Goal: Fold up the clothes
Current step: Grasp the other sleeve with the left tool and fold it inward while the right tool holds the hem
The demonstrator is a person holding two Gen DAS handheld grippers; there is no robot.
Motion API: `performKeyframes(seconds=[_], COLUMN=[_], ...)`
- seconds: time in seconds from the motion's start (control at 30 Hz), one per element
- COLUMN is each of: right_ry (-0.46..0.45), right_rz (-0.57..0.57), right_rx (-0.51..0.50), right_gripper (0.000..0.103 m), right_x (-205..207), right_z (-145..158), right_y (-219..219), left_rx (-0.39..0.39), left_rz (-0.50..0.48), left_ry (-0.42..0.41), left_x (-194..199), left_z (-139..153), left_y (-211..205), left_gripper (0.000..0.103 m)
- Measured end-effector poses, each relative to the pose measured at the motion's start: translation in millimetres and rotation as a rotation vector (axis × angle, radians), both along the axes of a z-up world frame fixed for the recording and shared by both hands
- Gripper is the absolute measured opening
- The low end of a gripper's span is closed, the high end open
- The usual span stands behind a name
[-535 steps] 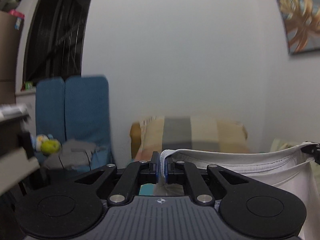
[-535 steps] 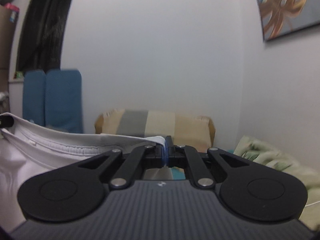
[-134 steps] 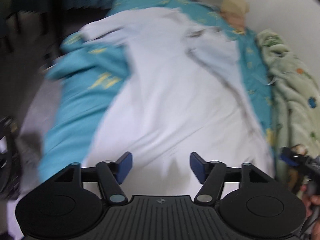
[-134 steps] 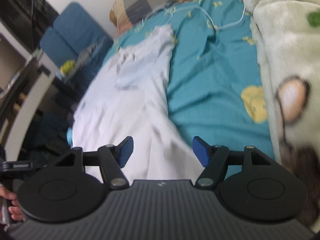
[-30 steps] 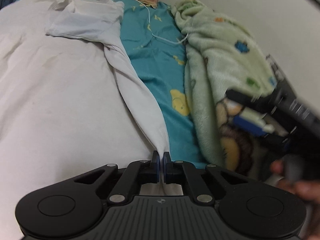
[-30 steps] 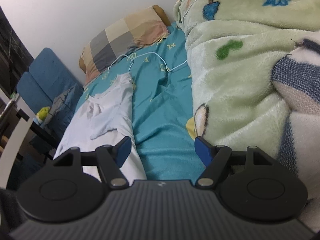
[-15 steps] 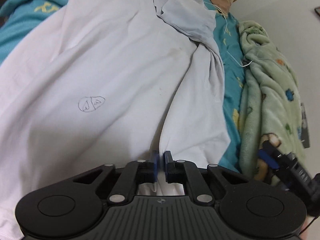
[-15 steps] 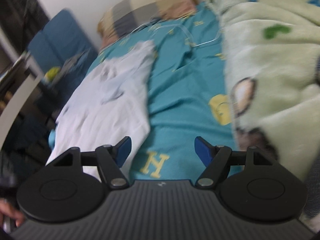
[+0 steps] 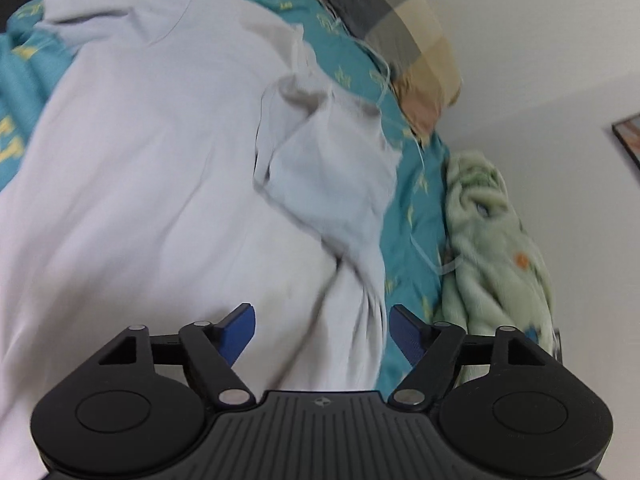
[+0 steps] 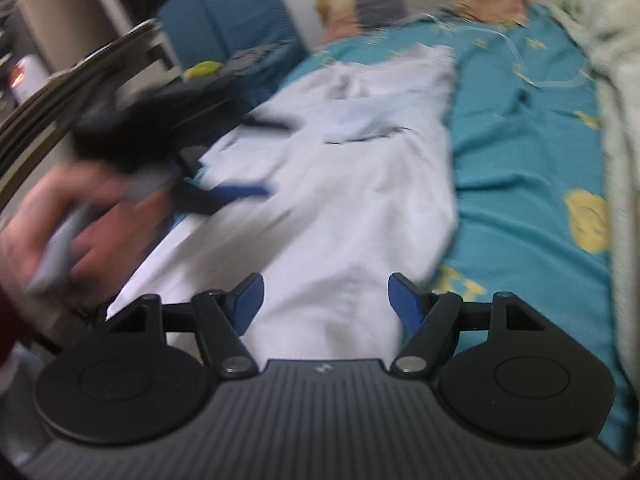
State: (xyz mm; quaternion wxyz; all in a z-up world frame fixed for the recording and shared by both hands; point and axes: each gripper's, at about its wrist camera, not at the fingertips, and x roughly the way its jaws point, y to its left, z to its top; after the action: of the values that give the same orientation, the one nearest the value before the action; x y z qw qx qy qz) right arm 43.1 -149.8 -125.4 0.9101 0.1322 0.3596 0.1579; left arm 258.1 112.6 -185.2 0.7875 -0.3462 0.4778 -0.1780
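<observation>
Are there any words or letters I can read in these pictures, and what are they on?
No word reads clearly here.
Yellow letter-like prints on the teal bedsheet, near the right gripper: too blurred to read.
Yellow marks on the sheet beside the white shirt: too small and blurred.
Small emblem on each gripper body: a symbol, not text.
Cardboard box with a sticker: unreadable.

Shirt (image 9: 152,168) spread on bed (image 10: 520,168), pillow (image 9: 392,28) beyond it, blanket (image 9: 492,232) along right (against wall (image 9: 560,60))
</observation>
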Motion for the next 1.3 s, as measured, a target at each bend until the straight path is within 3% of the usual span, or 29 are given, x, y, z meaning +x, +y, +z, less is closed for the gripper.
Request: performKeyframes(seconds=[0.17, 0.3, 0.4, 0.47, 0.5, 0.53, 0.57, 0.63, 0.83, 1.0, 1.03, 1.13, 1.3], right_ry=[-0.114, -0.112, -0.049, -0.006, 0.003, 0.010, 0.010, 0.000, -0.043, -0.014, -0.018, -0.034, -0.004], right_rz=[0.120, 0.207, 0.238, 0.243, 0.242, 0.241, 0.241, 0.243, 0.289, 0.281, 0.265, 0.211, 0.156], right_rx=[-0.067, -0.120, -0.172, -0.180, -0.183, -0.188, -0.191, -0.194, -0.102, -0.124, -0.128, -0.136, -0.114], right_gripper=[0.071, 0.071, 0.068, 0.058, 0.045, 0.023, 0.013, 0.003, 0.003, 0.003, 0.003, 0.006, 0.008], right_x=[1.6, 7.3, 16.1, 19.7, 20.0, 19.6, 18.8, 16.3, 6.9, 8.3, 9.2, 11.6, 21.6], right_z=[-1.5, -11.4, -24.3, -30.8, -31.9, -32.5, -31.8, -28.6, -8.6, -11.3, -11.7, -11.8, -16.6], right_y=[32.2, 48.7, 55.7, 56.1, 55.7, 55.7, 55.4, 54.2, 45.7, 49.4, 48.4, 43.9, 34.8], left_rx=[0.029, 0.016, 0.057, 0.088, 0.098, 0.114, 0.123, 0.125, 0.167, 0.154, 0.154, 0.126, 0.078], left_rz=[0.058, 0.070, 0.044, 0.023, 0.011, 0.004, 0.009, 0.019, 0.028, -0.015, -0.023, 0.001, 0.027], left_ry=[0.010, 0.006, -0.009, -0.016, -0.022, -0.030, -0.046, -0.081, -0.184, -0.108, -0.088, -0.017, 0.017], left_x=[68.6, 96.6, 105.1, 106.9, 107.2, 105.3, 103.2, 98.3, 89.8, 92.9, 92.3, 95.4, 100.0], left_z=[-27.7, -42.1, -42.6, -41.1, -39.9, -36.8, -32.3, -21.0, 26.3, 8.6, 1.6, -22.5, -41.5], left_y=[-20.1, -28.7, -37.5, -40.9, -42.1, -41.8, -40.9, -37.8, -22.2, -17.0, -17.2, -15.2, -16.7], left_gripper=[0.074, 0.070, 0.051, 0.011, 0.001, 0.000, 0.000, 0.000, 0.000, 0.002, 0.008, 0.050, 0.074])
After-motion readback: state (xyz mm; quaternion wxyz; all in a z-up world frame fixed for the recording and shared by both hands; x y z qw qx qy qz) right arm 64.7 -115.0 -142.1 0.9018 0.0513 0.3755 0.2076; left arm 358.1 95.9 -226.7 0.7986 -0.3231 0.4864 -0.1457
